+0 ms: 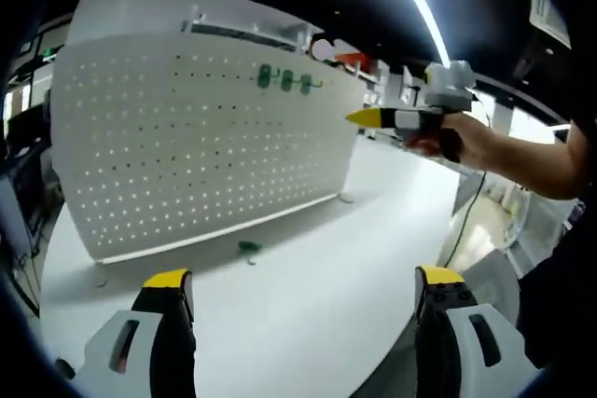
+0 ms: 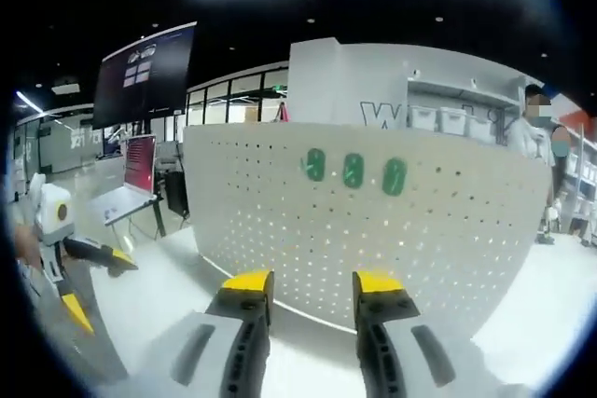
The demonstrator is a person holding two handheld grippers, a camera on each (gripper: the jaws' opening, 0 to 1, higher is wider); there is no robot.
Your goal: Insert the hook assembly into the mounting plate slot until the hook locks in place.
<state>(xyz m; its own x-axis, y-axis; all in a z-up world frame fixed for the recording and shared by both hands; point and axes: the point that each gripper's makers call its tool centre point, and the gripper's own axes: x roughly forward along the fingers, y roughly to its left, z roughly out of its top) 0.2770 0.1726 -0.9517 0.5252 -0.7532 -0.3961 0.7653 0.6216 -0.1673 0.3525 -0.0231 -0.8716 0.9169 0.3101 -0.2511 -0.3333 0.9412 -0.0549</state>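
Note:
A white pegboard mounting plate [image 1: 187,146] stands upright on the white table [image 1: 317,258]. Three green hooks [image 1: 286,79] hang in a row near its top, also visible as green hooks [image 2: 353,171] on the pegboard [image 2: 373,230] in the right gripper view. One loose green hook [image 1: 248,248] lies on the table at the board's foot. My left gripper [image 1: 303,279] is wide open and holds nothing, well short of the loose hook. My right gripper [image 2: 312,283] faces the board, open with nothing between its fingers; it is also visible as the right gripper [image 1: 387,118] held up to the right of the board.
A person's hand [image 1: 462,142] holds the right gripper. The left gripper [image 2: 79,253] appears at the left edge of the right gripper view. A dark monitor [image 2: 145,72] hangs at the back left, shelves with bins [image 2: 448,118] stand behind, and a person [image 2: 536,132] is at far right.

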